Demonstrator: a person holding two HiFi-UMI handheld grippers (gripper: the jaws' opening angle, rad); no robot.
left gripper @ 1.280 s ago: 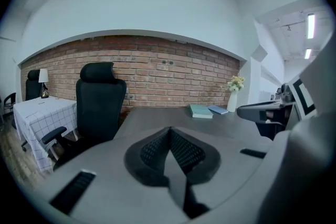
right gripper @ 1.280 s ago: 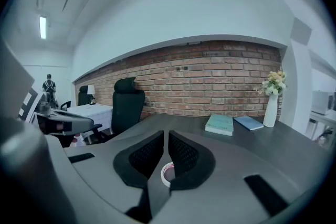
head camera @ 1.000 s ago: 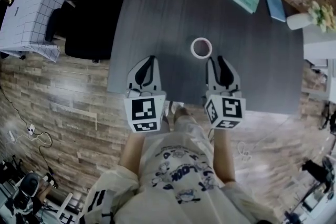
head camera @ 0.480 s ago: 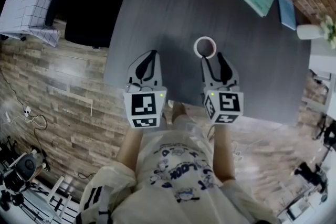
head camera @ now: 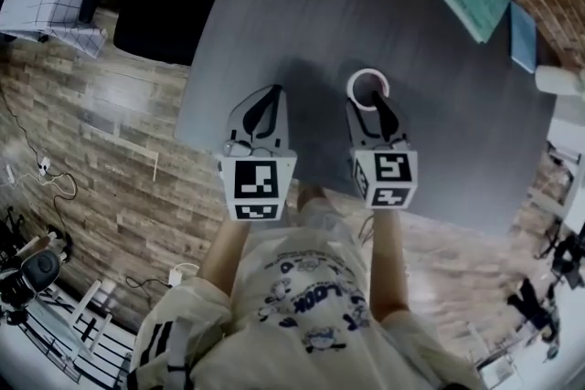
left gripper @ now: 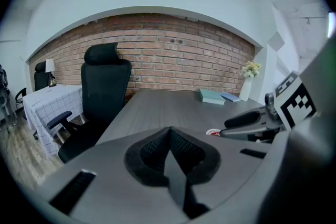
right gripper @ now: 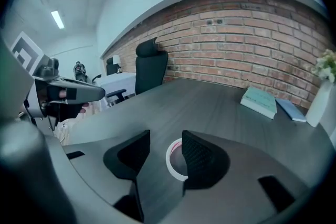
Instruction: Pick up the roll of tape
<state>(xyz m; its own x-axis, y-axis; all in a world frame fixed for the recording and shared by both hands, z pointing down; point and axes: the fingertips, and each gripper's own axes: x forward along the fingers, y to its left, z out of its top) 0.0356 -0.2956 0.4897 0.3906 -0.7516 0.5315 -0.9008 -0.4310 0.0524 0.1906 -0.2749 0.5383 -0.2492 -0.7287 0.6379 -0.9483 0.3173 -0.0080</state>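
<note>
Two grippers sit low-centre in the head view. The roll of tape (head camera: 358,79) lies flat on the dark table (head camera: 302,5), hole up. It is at the tips of the right gripper (head camera: 368,108), straight ahead of it toward the top of the frame. The left gripper (head camera: 271,94) is off to frame-left, apart from the roll — right is the nearer one.

Left gripper view: the left gripper (left gripper: 169,132) has its jaws pressed together with nothing between them. The roll of tape (left gripper: 212,132) is a small white sliver right of centre.

Right gripper view: the right gripper (right gripper: 164,139) has its jaws apart and grips nothing. The roll of tape (right gripper: 172,161) shows its left rim in the gap; the rest is hidden behind the frame-right jaw.

Judgement: the ring wall lies between the jaws — closing should pinch it. Whether the jaws sit low enough, cannot tell.
</note>
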